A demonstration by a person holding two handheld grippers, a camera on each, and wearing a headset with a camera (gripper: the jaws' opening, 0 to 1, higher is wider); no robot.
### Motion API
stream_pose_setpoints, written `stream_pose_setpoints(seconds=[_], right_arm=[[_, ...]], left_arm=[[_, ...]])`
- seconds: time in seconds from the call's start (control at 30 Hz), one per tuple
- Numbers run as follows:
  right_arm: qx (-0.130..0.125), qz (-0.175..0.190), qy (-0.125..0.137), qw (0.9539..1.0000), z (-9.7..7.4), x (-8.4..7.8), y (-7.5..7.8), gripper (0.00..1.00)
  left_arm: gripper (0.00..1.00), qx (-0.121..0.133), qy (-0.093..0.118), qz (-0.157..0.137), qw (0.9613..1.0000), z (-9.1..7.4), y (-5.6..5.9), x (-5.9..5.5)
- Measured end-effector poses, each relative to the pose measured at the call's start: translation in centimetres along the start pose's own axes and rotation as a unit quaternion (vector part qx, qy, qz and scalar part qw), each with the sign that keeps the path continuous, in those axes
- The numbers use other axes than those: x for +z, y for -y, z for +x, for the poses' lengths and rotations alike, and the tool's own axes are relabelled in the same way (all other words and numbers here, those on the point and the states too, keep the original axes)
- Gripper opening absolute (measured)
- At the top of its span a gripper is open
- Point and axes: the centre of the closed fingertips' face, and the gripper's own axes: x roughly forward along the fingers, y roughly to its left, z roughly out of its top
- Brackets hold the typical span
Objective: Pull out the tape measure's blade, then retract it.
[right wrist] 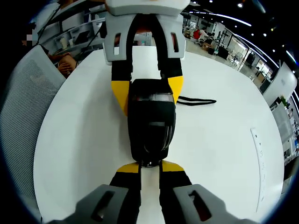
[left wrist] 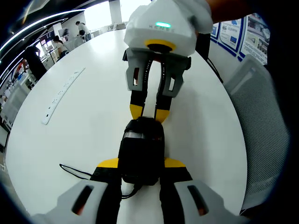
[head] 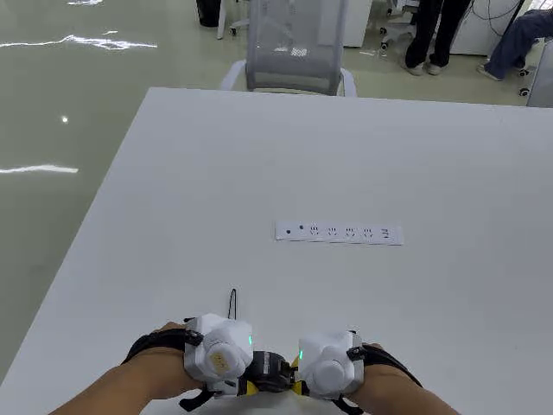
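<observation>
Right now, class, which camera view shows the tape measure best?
The right gripper view: the tape measure sits central, with its whole black case visible. The left gripper view shows it smaller. The head view shows just a small dark sliver low in frame.

Legible text: none.

Posters (left wrist: 233, 30) on the wall, left gripper view: blue headings and print, too small to read.
Right gripper (left wrist: 149, 112) housing: faint marking beside the green light, blurred and unreadable.
Tape measure (left wrist: 141, 151) case: no label can be read.
Power strip (head: 339, 233): marks too small to read.
</observation>
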Motion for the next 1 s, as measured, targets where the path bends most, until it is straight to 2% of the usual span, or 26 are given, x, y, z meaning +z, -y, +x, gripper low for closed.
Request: stream_pose_setpoints(seconds=[0.3,1.0], right_arm=[[0.002,0.010,0.007,0.9999,-0.07,-0.13,-0.19,0.11],[0.003,0.021,0.001,0.9998,-0.38,-0.72,-0.26,0.11]], left_arm=[[0.26,-0.004,-0.013,0.003,0.9999,0.15,0.09,-0.02],[0.26,-0.005,-0.023,0.002,0.9997,0.23,0.03,-0.16]])
